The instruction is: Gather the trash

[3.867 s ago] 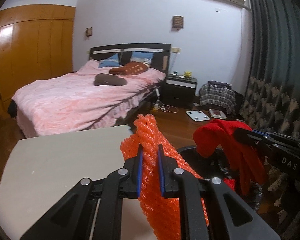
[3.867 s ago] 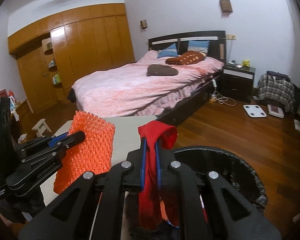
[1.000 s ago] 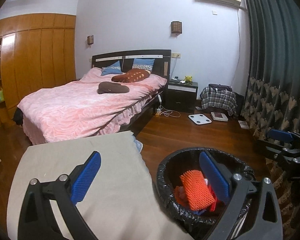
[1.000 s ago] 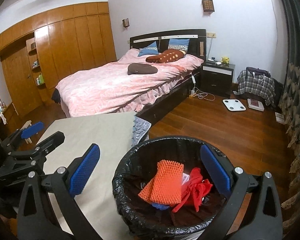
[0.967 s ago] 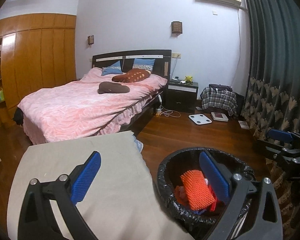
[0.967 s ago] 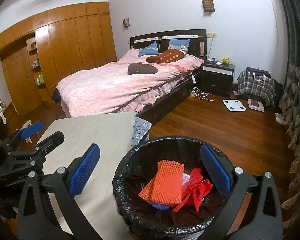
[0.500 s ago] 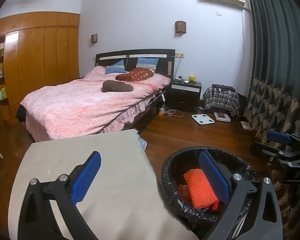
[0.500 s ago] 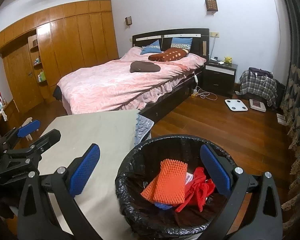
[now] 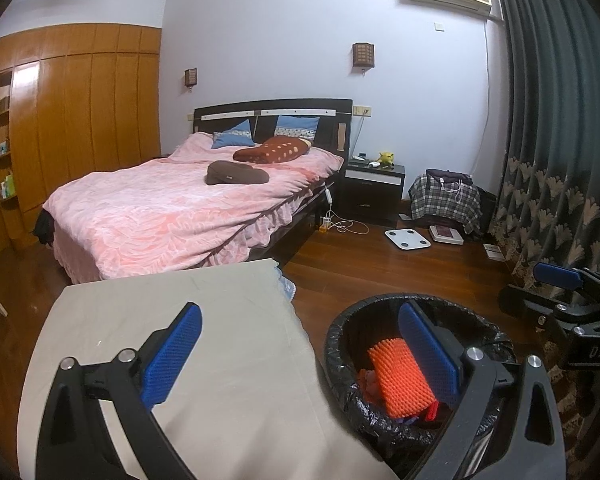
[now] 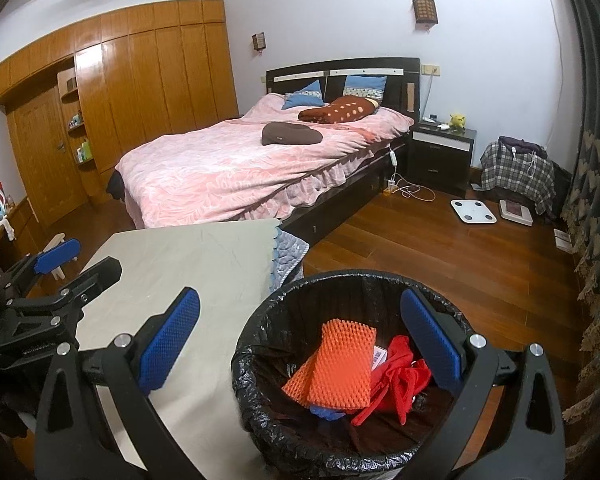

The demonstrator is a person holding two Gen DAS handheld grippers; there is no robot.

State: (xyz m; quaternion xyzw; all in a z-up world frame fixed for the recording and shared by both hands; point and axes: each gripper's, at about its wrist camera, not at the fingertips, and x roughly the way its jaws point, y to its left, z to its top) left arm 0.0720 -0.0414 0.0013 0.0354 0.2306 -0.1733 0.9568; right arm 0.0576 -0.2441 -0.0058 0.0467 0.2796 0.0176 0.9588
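Both of my tools are empty. My left gripper [image 9: 300, 354] has its jaws spread wide, and its blue pads [image 9: 172, 356], ribbed like rubber matting, sit on black plastic arms fixed with shiny round bolts. My right gripper [image 10: 300, 342] is just as wide, holding nothing, and from its camera I look straight down into the trash bin [image 10: 260, 344].

The bin is round, lined with a crinkled, glossy black plastic bag folded over its rim. Inside lies an orange foam net sleeve [image 10: 340, 368], a flattened rectangle with a bumpy, woven-looking mesh surface, leaning against the bin's left inner wall. Just beside it, touching on the right, is a limp red cloth [image 10: 400, 380], crumpled with loose ends trailing. A small white piece with a printed barcode [image 10: 379, 356] peeks out between the two, and a bit of something blue [image 10: 328, 412] shows under the sleeve; I cannot tell what it is.

The bin stands right against the edge of the surface [image 10: 188, 264], which is covered by a smooth beige cloth with faint creases. A quilted grey-blue layer [image 10: 286, 252] hangs out from under that cloth at the corner. The wooden floor [image 10: 440, 248] beyond is glossy, reddish-brown boards.
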